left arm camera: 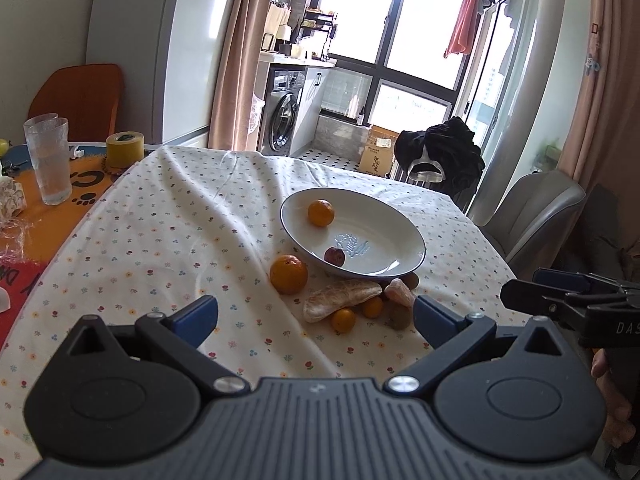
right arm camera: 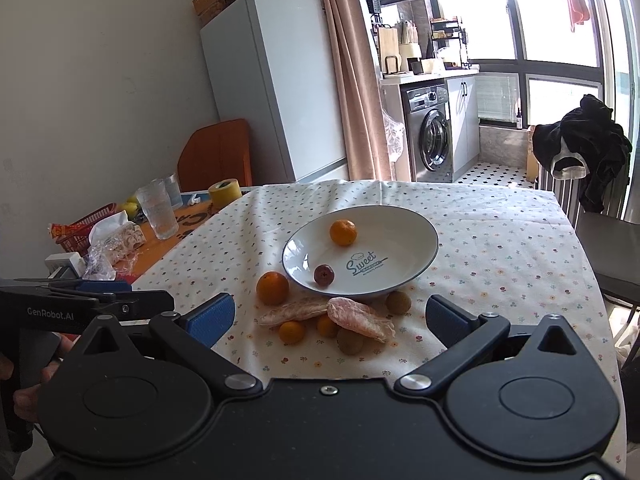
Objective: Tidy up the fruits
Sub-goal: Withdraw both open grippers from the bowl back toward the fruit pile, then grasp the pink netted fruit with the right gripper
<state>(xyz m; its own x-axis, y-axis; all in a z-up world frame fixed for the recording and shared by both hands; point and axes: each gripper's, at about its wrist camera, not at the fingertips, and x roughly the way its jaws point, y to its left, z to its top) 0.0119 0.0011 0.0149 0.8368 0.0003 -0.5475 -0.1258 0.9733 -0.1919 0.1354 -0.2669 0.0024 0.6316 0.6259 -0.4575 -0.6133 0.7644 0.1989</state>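
Both claws hang above the near edge of the floral tablecloth (right arm camera: 500,248), and each is spread wide with nothing between its blue pads. In the left wrist view the left gripper (left arm camera: 316,314) fills the bottom of the frame, and the right gripper (left arm camera: 520,294) pokes in at the right edge; seen there from the side, its spread cannot be judged. In the right wrist view the right gripper (right arm camera: 330,316) sits low centre, with the left one coming in at the left edge.

The white plate (right arm camera: 400,220) with a blue rim sits at the centre of the frame and holds two fruits: a small orange (right arm camera: 343,232) toward its far side and a small dark red fruit (right arm camera: 323,274) at its near rim, well apart from each other.

The rest of the fruit lies on the cloth just below the plate — a larger orange (right arm camera: 272,288) at its lower left, two peeled citrus segments (right arm camera: 352,314) overlapping, two kumquats (right arm camera: 292,332) and two brown longans (right arm camera: 398,302) clustered around them.

At the left of the frame stand drinking glasses (right arm camera: 158,210) and a yellow tape roll (right arm camera: 225,194).
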